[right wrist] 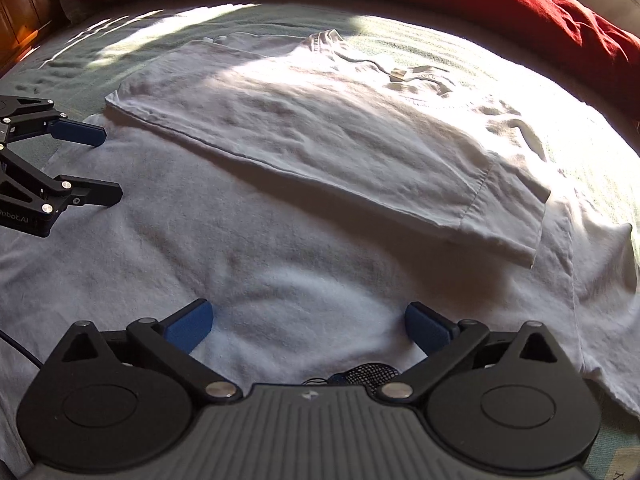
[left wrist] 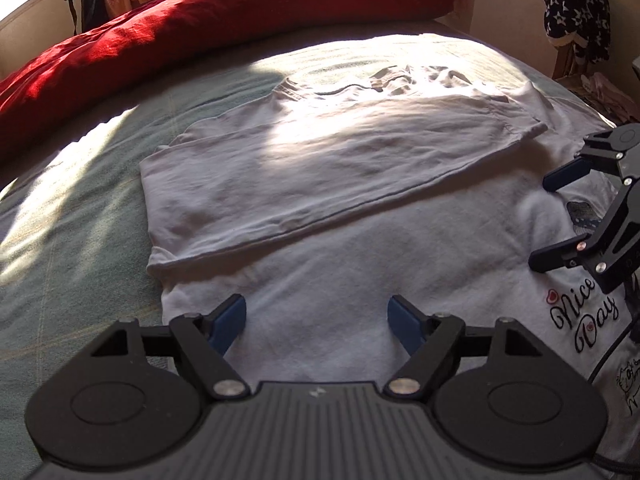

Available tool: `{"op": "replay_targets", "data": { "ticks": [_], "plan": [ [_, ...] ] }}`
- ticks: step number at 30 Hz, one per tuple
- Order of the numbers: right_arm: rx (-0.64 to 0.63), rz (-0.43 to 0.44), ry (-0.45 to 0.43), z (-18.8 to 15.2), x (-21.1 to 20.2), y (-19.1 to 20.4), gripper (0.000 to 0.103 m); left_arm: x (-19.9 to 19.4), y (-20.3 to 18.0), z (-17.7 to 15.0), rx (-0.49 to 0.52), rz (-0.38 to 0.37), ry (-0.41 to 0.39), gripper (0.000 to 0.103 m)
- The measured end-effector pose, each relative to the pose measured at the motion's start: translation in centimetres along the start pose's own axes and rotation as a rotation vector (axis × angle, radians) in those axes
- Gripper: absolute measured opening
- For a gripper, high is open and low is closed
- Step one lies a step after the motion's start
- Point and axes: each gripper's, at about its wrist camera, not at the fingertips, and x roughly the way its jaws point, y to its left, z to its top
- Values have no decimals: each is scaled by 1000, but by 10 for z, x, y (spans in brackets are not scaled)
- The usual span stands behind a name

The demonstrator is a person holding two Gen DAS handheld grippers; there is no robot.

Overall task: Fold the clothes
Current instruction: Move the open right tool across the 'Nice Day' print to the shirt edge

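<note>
your left gripper [left wrist: 318,322] jaws wide apart over the white t-shirt [left wrist: 340,184], holding nothing, right gripper [right wrist: 310,326] same, red duvet [left wrist: 200,20] at 12 o'clock

White T-shirt's [left wrist: 360,280] printed front partly behind right gripper [left wrist: 548,224].

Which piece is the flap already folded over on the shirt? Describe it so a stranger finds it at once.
Start at the red duvet bunched along the far side of the bed. Just in front of it a white T-shirt lies spread on the pale green bedspread. The folded flap is the upper layer on the shirt's far half, with a hemmed sleeve end, and unlike the near half it shows no print.
</note>
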Motion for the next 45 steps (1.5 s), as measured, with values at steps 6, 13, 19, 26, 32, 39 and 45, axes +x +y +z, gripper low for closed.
{"op": "replay_targets", "data": {
  "ticks": [6,13,19,26,32,39,45],
  "plan": [
    [-11,13,-27,-4,-1,-2,103,-20,-2,-21,24,-49,6,79],
    [-76,45,-72,-19,-14,-4,103,-40,-20,-50,107,-71,35,79],
    [-111,39,-29,-61,-41,-17,103,-60,-16,-73,49,-84,121,82],
    [-132,33,82,-91,-64,-29,103,-76,-27,-66,81,-116,145,83],
    [-230,137,17,-74,-57,-3,103,-55,-55,-57,155,-188,131,83],
    [-150,143,29,-99,-55,-14,103,-62,-50,-69,90,-177,178,84],
    [-175,164,132,-87,-56,-15,103,-54,-43,-27,13,-163,117,84]
  ]
}}
